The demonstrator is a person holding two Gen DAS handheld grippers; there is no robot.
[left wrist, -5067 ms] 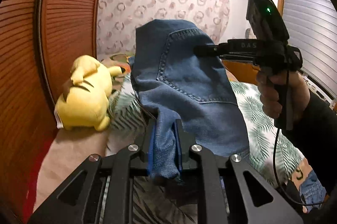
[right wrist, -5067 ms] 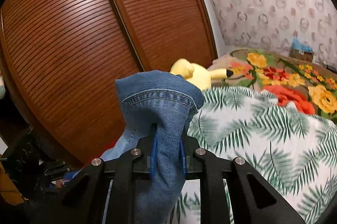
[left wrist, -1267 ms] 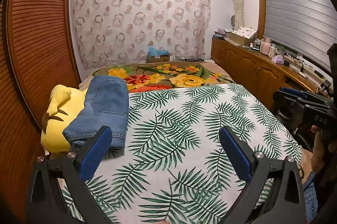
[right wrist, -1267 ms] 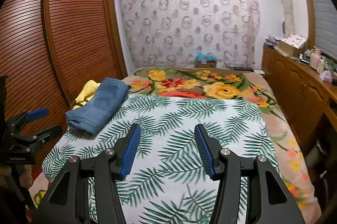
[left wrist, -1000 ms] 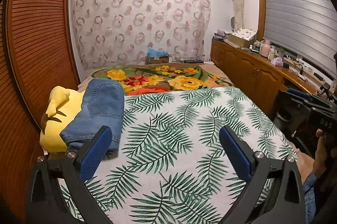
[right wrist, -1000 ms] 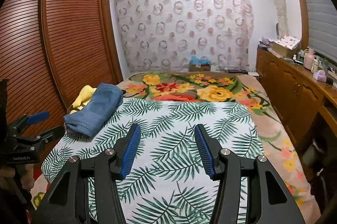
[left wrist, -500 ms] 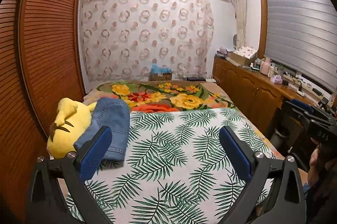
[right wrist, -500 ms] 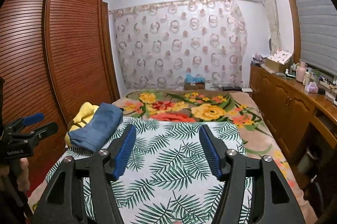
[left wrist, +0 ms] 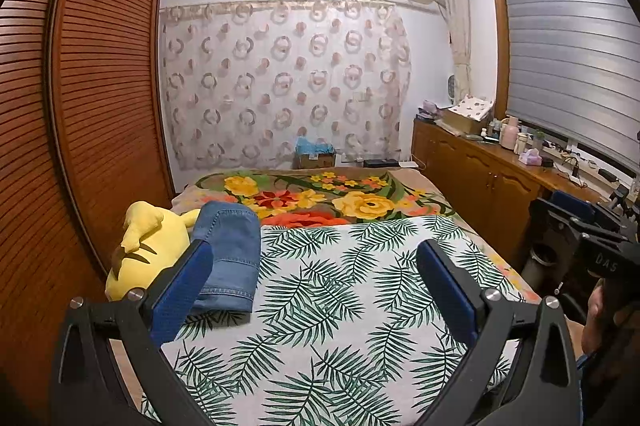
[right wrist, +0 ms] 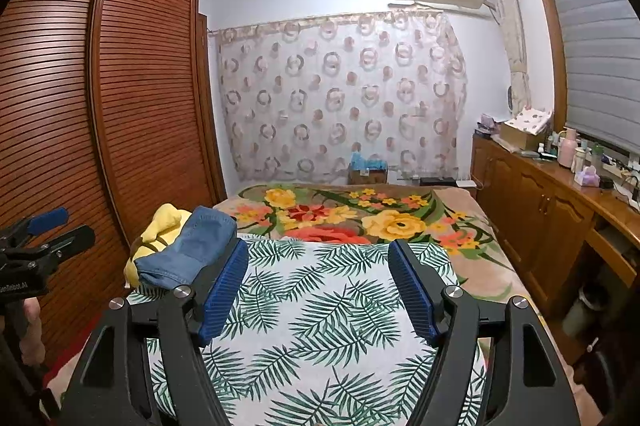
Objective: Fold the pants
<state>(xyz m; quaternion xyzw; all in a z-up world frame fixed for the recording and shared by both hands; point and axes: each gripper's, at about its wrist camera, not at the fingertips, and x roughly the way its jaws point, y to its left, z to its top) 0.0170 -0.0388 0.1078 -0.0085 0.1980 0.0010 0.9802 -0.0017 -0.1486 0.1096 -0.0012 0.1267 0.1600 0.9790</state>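
Note:
The folded blue denim pants (left wrist: pixel 230 258) lie at the left side of the bed, leaning on a yellow plush toy (left wrist: pixel 150 250); they also show in the right wrist view (right wrist: pixel 188 254). My left gripper (left wrist: pixel 312 258) is open and empty, held back over the foot of the bed. My right gripper (right wrist: pixel 318 258) is open and empty too, also back from the pants. The right gripper shows at the right edge of the left wrist view (left wrist: pixel 592 242), and the left gripper at the left edge of the right wrist view (right wrist: pixel 44 230).
The bed has a white palm-leaf sheet (left wrist: pixel 360 306) and a floral blanket (left wrist: pixel 332 198) at its head. A slatted wooden wardrobe (left wrist: pixel 80 130) runs along the left. A wooden counter (right wrist: pixel 560 210) with small items runs along the right. A patterned curtain (right wrist: pixel 340 98) hangs behind.
Both grippers let go of the pants, which now lie folded by the plush toy. Both have since pulled back and tilted up, and the right gripper's jaws have widened.

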